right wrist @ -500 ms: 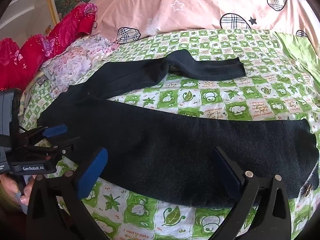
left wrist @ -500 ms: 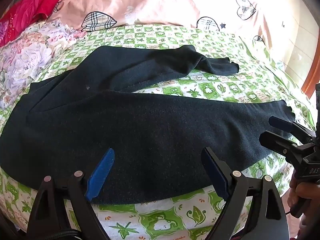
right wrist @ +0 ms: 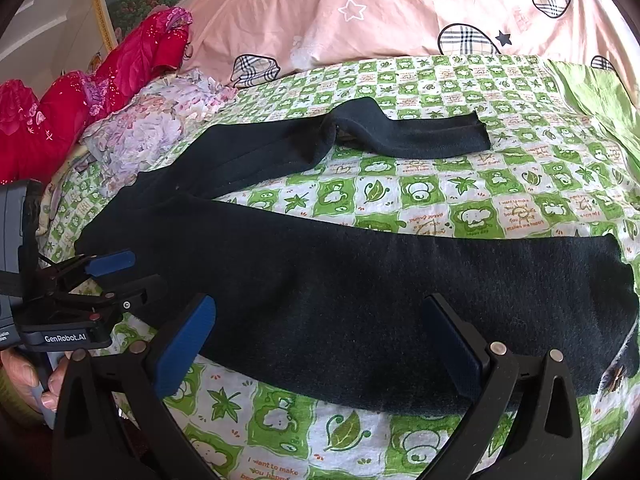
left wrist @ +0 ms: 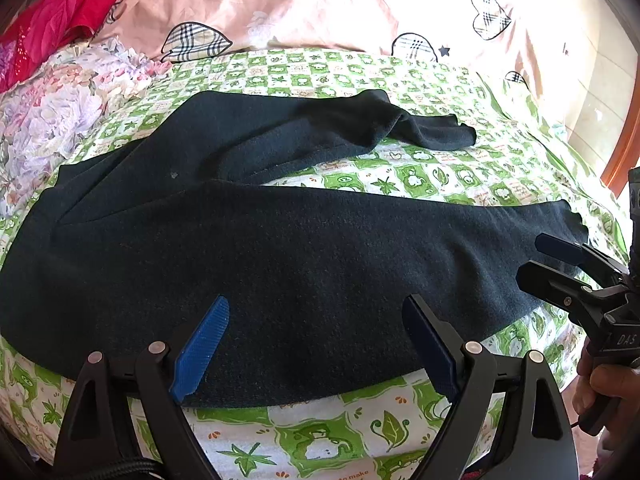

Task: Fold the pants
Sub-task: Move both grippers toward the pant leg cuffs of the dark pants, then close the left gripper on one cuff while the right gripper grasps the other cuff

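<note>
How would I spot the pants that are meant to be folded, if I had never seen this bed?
Start at the bed with the green-and-white checked sheet and the pink quilt heaped behind it. The pants lie flat across that sheet, legs splayed apart, the far leg kinked partway along. They are the only plain, near-black item; everything around them is brightly patterned.

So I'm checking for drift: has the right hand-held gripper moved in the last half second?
No. In the left wrist view, the right hand-held gripper sits at the same spot by the pants hem.
</note>
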`<state>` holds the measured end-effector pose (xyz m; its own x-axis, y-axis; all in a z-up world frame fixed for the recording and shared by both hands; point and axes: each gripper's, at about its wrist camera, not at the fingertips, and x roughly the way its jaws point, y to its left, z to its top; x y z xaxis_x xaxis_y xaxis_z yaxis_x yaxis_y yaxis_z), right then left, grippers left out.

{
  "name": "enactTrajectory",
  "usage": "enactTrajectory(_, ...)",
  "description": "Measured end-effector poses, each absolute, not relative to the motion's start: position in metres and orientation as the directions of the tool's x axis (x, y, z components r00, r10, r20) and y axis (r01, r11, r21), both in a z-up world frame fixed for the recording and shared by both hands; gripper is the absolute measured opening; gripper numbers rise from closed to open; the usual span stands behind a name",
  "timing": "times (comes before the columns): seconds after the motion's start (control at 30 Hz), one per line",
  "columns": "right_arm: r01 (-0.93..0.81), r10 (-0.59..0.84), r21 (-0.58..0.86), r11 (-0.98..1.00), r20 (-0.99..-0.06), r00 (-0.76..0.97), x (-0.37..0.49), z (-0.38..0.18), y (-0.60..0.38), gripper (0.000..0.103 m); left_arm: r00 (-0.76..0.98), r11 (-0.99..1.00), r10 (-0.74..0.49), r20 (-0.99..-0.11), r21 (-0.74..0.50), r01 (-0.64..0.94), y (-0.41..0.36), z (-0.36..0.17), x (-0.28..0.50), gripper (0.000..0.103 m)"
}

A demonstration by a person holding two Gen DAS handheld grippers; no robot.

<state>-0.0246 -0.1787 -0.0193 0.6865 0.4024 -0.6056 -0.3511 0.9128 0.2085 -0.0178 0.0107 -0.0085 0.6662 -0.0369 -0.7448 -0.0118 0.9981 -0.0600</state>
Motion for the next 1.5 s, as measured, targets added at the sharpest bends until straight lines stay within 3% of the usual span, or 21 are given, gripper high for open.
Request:
enactTrajectory(0.97, -0.344, 0.431, 0.259, 0.902, -0.57, 0.7, -0.01, -0.016, -0.189, 0.103, 0.639, 0.995, -0.072, -0.766, -0.097, -0.004, 0.017, -0.008, -0.003, 0.089)
enactTrajectory(1.5, -0.316, 0.416, 0.272, 0.909, -0.577, 0.702, 0.052, 0.015, -0.212, 0.103, 0.63, 0.995, -0.096, -0.771, -0.098, 0.032, 0.031, 0.015, 0.058, 0.089)
